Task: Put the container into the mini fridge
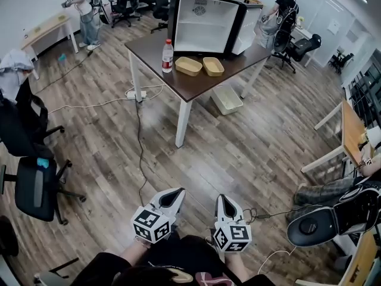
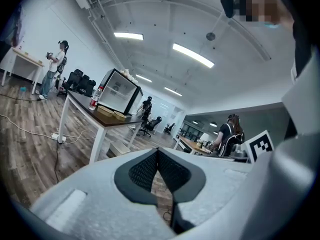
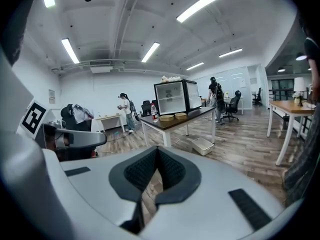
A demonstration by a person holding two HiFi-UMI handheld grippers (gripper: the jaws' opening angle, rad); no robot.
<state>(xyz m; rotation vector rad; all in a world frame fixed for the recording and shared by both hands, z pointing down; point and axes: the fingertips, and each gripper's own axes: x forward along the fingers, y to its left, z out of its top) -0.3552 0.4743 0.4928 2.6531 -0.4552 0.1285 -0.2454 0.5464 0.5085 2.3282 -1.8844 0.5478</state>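
Approach stage, nothing picked up yet

I have both grippers low and close to my body in the head view: the left gripper (image 1: 177,192) at about 7 o'clock and the right gripper (image 1: 221,198) at 5 o'clock. Each has its jaws pressed together with nothing between them. At 12 o'clock, well apart from me, a tan container (image 1: 188,65) and a second container (image 1: 213,66) sit side by side on the table (image 1: 196,89), just in front of the mini fridge (image 1: 205,25), whose door stands open. A bottle (image 1: 168,55) stands at their 9 o'clock. I judge the task to be at its very start. Next I must close on the table, part one gripper's jaws, take a container by its rim, and carry it level into the fridge.
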